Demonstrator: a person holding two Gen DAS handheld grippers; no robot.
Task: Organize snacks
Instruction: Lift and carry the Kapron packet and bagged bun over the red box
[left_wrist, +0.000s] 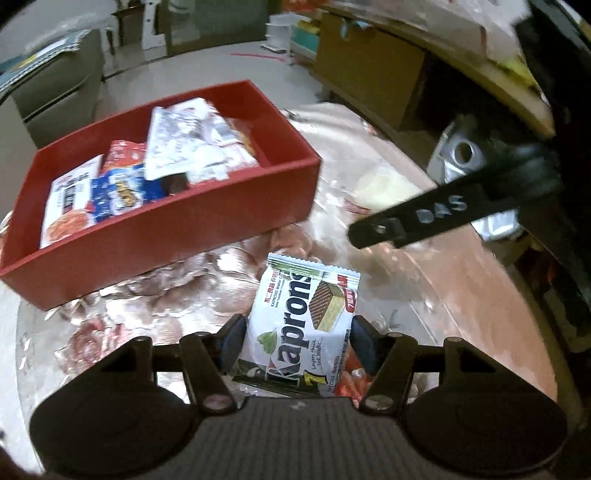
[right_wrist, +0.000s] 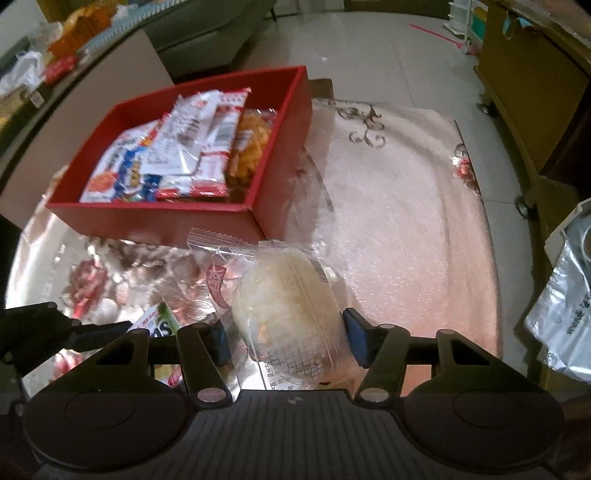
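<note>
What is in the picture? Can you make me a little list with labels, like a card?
place: table with a flowery cloth
box: red box, packets piled inside
left claw: squeezing a wafer packet
right claw: around a clear-wrapped bun, pads at its sides
left to put away: wafer packet and bun, both outside the box
other stuff: silver bag at the right edge

The table (right_wrist: 406, 229) wears a pink cloth with flower patterns, under a shiny clear cover. A red box (right_wrist: 155, 221) sits on it at the back left, full of snack packs. The cloth to the right of the box is bare, with curly swirls sewn near its far edge.
</note>
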